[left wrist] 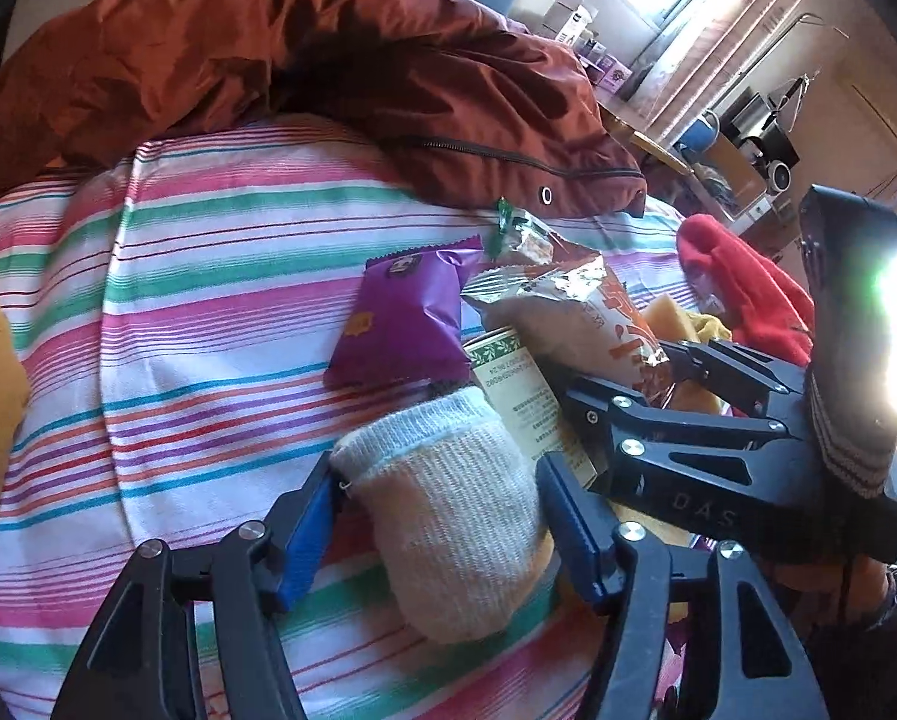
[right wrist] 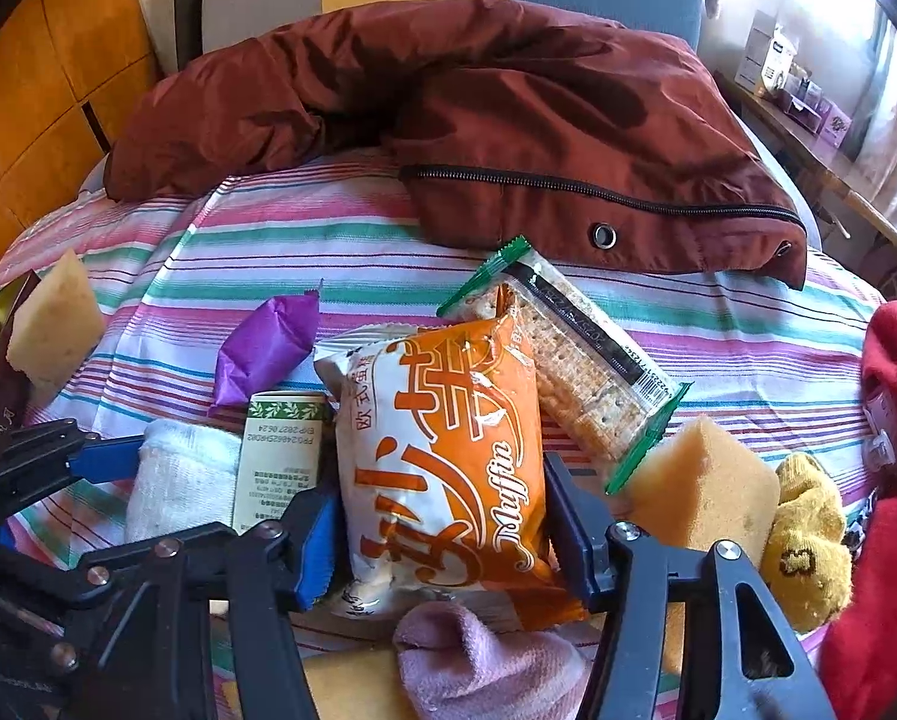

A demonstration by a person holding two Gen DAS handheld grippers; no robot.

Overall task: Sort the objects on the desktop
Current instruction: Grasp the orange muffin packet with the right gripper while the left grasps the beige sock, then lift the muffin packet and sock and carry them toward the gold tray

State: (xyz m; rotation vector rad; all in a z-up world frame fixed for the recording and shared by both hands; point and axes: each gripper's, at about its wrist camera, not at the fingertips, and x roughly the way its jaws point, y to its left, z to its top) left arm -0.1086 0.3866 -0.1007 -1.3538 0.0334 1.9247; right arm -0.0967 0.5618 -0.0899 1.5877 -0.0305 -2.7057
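In the left wrist view my left gripper [left wrist: 436, 516] is open, its blue-padded fingers on either side of a white sock [left wrist: 454, 516] lying on the striped cloth [left wrist: 208, 324]. In the right wrist view my right gripper [right wrist: 442, 516] is open around an orange Muffin packet [right wrist: 448, 456], jaws close to its sides. The white sock [right wrist: 178, 480] and the left gripper's finger [right wrist: 103, 459] show at left there. A purple snack packet [left wrist: 409, 318] [right wrist: 265, 354], a green-labelled box [left wrist: 520, 402] [right wrist: 277, 456] and a cracker pack [right wrist: 586, 372] lie beside them.
A rust-red jacket [right wrist: 508, 120] lies across the far side. A yellow sponge [right wrist: 700, 486], yellow sock [right wrist: 808, 528], pink sock [right wrist: 484, 660] and red cloth [right wrist: 892, 480] crowd the right. Another sponge [right wrist: 55, 318] stands at the left.
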